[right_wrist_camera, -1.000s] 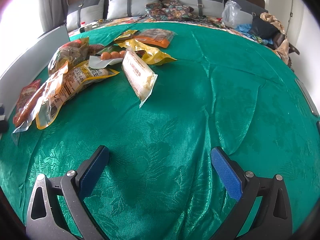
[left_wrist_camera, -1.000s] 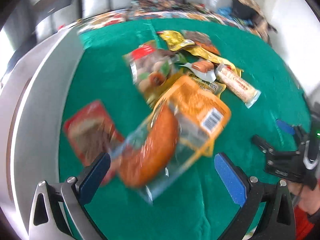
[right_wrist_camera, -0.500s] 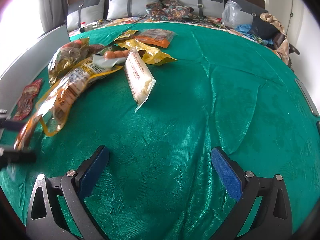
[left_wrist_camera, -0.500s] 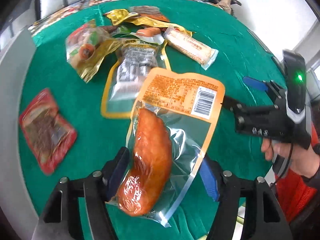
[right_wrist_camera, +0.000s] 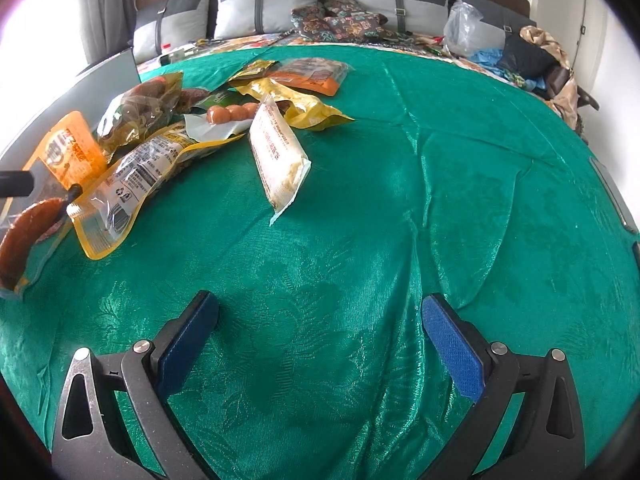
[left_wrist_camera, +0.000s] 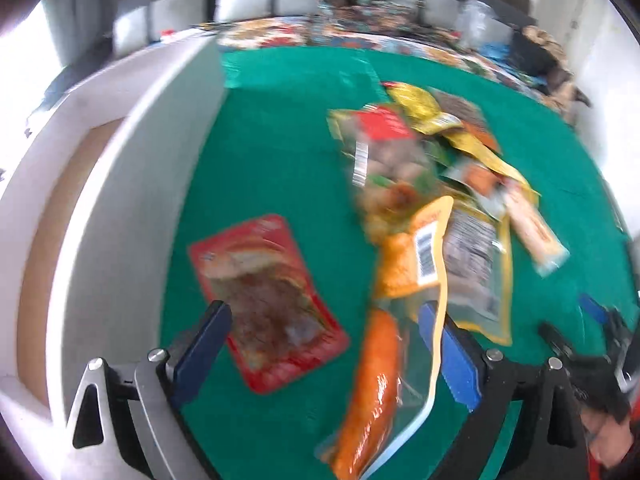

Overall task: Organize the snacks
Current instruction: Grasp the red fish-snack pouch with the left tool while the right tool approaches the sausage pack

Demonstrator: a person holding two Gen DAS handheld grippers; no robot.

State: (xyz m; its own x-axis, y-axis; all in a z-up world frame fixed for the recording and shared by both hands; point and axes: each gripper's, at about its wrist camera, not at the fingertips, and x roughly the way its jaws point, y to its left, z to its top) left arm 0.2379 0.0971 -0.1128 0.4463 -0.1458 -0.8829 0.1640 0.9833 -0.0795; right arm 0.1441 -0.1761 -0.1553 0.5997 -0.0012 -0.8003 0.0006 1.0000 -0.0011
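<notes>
My left gripper [left_wrist_camera: 324, 340] is open, its fingers wide apart above the green cloth. An orange sausage pack [left_wrist_camera: 380, 364] lies just inside its right finger, loose, and shows at the left edge of the right wrist view [right_wrist_camera: 44, 184]. A red meat pack [left_wrist_camera: 268, 296] lies flat by the left finger. A pile of snack packs [left_wrist_camera: 432, 168] lies beyond. My right gripper [right_wrist_camera: 320, 328] is open and empty over bare cloth, with the pile [right_wrist_camera: 180, 136] and a long white pack [right_wrist_camera: 278, 152] ahead to the left.
A white and wooden side rail [left_wrist_camera: 104, 184] runs along the left of the green cloth [right_wrist_camera: 400, 200]. Pillows [right_wrist_camera: 260, 4] and bags [right_wrist_camera: 524, 56] sit at the far end. The other gripper shows at the lower right of the left wrist view [left_wrist_camera: 588, 360].
My left gripper has opened and let go of the sausage pack, which now lies beside the red pack. The view has swung left. My right gripper has not moved.
</notes>
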